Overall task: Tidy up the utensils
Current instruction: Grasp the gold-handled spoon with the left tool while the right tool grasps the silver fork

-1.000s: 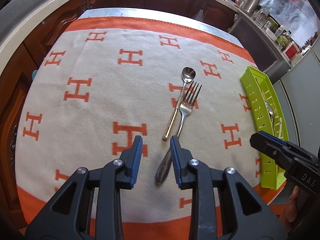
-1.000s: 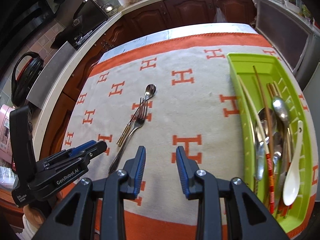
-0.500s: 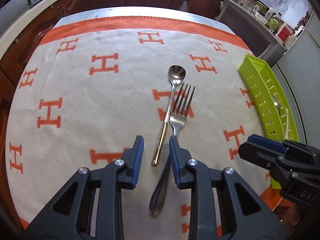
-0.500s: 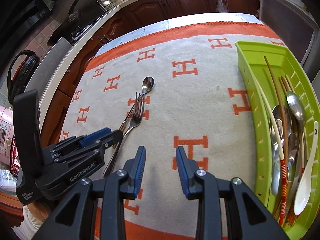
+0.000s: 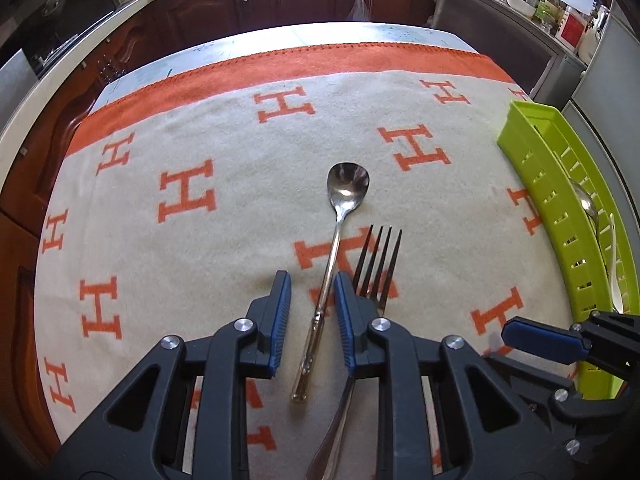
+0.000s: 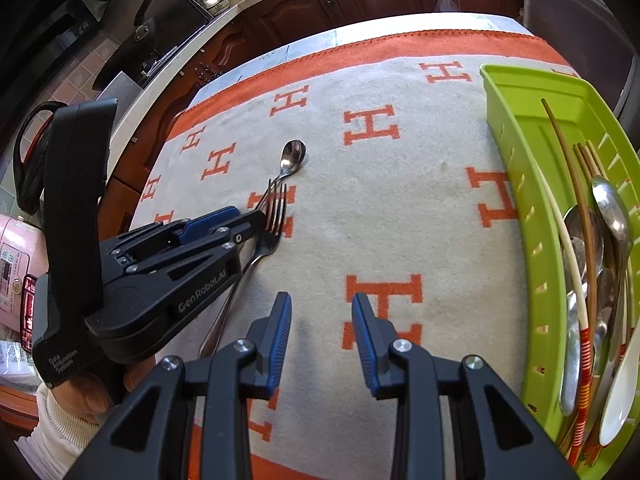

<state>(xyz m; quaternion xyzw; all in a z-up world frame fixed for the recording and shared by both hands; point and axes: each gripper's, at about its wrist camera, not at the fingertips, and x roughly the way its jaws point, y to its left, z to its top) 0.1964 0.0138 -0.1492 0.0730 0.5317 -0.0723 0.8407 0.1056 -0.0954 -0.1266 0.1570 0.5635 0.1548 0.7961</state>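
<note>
Now: spoon (image 5: 344, 216) bowl points away | left jaws closing astride handle | right jaws released

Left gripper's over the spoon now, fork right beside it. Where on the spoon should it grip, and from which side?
Grip the spoon at mid-handle, from above, pads on either side of the thin stem. It lies flat on the blanket, so only the narrow handle fits the jaws. The left gripper is closing astride it already. The fork lies close on the right, so keep that pad tight to the stem.
</note>
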